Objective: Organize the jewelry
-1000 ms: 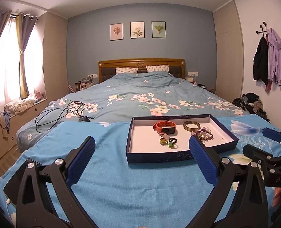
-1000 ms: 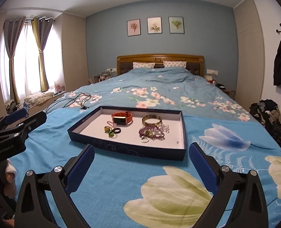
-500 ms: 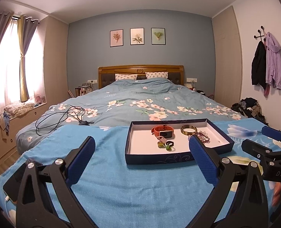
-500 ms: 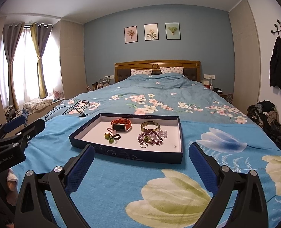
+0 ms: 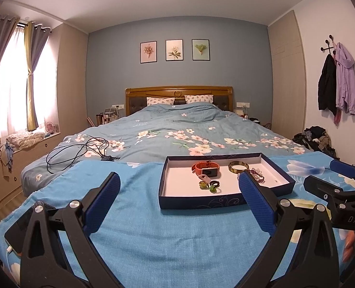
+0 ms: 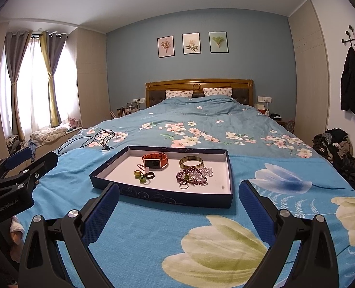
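Two hand-held grippers, both spread wide and empty: the left hand-held gripper (image 5: 177, 201) and the right hand-held gripper (image 6: 177, 210), each low over the blue blanket (image 6: 153, 235) on the bed. Just ahead of the right one, ahead and to the right of the left one, sits the shallow navy tray (image 6: 172, 198). Inside it, nearest first: a small silver ring (image 6: 183, 186), green and black rings (image 6: 143, 176), a tangled purple bead strand (image 6: 192, 176), then the orange watch (image 6: 155, 160) and a gold bangle (image 6: 191, 162). Beyond the tray, a black cable (image 6: 91, 140) lies on the quilt. Risks, as judged: beads snagging the silver ring on lift; small rings slipping from broad pads; soft bedding letting the tray tip if pressed.
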Available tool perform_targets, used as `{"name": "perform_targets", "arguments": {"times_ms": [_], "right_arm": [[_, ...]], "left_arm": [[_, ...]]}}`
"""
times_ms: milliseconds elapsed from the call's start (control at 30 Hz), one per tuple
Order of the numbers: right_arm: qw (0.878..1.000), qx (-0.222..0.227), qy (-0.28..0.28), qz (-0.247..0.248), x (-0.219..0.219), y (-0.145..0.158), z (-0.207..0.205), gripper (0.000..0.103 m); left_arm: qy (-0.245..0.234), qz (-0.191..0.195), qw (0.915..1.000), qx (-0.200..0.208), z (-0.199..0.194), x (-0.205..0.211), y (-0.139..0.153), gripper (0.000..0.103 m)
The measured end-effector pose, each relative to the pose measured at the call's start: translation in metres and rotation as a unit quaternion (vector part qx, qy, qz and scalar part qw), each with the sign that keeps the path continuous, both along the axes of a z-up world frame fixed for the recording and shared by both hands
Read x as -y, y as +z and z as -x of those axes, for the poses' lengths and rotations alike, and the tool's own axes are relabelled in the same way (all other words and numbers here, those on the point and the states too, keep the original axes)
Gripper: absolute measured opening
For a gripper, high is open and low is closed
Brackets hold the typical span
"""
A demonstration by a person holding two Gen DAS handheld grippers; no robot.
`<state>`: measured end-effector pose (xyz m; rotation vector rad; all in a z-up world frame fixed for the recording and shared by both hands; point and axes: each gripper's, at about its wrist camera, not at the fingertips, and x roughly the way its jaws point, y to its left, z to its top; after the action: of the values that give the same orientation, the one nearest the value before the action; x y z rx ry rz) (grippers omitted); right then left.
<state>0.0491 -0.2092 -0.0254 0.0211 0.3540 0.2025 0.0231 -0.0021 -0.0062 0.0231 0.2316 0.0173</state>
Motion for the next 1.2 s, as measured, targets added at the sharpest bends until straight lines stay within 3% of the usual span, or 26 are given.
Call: {"name": "perform_targets", "arguments": {"times_ms": [1200], "right_arm": [[1.000, 0.002, -0.002, -0.002, 0.0019, 0.0012, 0.0005, 0.096]], "left_arm": [[0.004, -0.004, 0.9999, 0.008, 0.0070, 0.0020, 0.0021, 0.097]]}}
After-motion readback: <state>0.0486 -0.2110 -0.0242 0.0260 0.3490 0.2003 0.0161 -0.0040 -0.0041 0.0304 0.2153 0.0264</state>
